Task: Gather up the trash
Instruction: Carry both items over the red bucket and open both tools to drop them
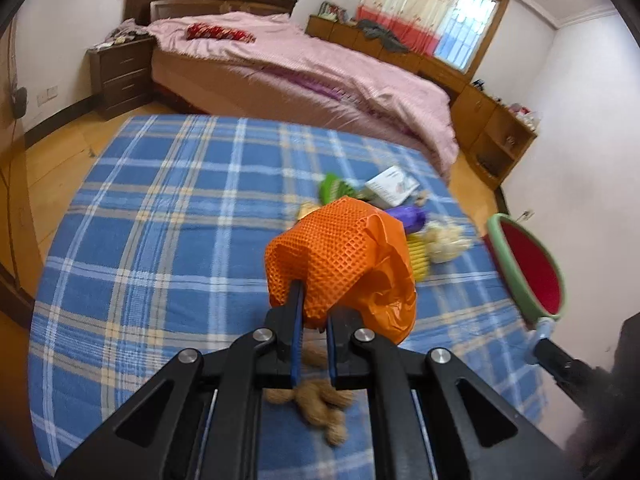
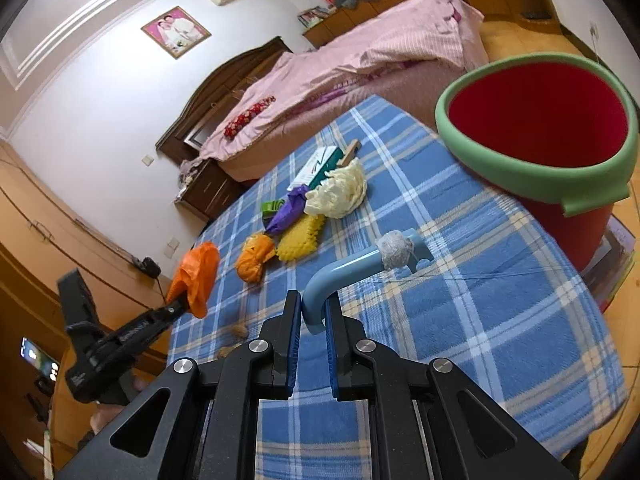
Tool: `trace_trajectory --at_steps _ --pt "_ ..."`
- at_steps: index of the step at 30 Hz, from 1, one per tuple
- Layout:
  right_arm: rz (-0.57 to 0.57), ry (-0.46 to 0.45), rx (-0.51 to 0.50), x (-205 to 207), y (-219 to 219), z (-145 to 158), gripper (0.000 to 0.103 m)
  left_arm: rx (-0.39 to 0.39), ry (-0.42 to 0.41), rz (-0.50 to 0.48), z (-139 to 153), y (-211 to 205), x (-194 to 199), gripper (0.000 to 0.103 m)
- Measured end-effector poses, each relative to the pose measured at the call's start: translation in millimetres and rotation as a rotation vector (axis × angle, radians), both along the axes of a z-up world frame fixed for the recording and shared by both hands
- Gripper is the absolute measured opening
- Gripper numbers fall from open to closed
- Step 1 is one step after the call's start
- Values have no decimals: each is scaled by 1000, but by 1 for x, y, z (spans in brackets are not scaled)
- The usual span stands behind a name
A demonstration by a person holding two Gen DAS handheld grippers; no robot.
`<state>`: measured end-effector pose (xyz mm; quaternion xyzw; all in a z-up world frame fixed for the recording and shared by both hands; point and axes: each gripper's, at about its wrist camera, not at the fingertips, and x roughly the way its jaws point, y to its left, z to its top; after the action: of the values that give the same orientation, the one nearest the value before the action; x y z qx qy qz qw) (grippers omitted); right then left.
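Orange mesh wrapper (image 1: pixel 336 252) is clamped in left gripper (image 1: pixel 314 308), raised above blue plaid cloth (image 1: pixel 160 220); bucket's blue handle (image 2: pixel 340 276) is gripped by right gripper (image 2: pixel 313 312).

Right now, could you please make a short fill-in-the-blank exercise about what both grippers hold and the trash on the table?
1. The left gripper is shut on an ____ foam net.
2. The right gripper grips the blue handle of the ____ bin.
3. The trash pile lies on a checked ____ cloth.

Missing words: orange; red; blue
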<state>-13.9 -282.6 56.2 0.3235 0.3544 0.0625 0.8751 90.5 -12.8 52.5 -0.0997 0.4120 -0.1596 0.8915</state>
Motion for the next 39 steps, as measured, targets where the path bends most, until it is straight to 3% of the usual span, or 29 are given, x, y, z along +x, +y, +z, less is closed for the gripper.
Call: trace_trajectory --at_steps 7,18,27,39 --pt "-12 -34 -28 -11 -5 13 12 -15 -38 -77 25 -29 -19 9" --pt "-63 -71 -68 -24 -37 27 12 6 -61 -217 41 -101 -23 9" --pt "-145 -57 -70 -16 -97 24 12 35 -15 -349 26 -188 -4 8" --pt "-207 22 -44 1 -171 -3 12 73 20 -456 5 -291 21 8"
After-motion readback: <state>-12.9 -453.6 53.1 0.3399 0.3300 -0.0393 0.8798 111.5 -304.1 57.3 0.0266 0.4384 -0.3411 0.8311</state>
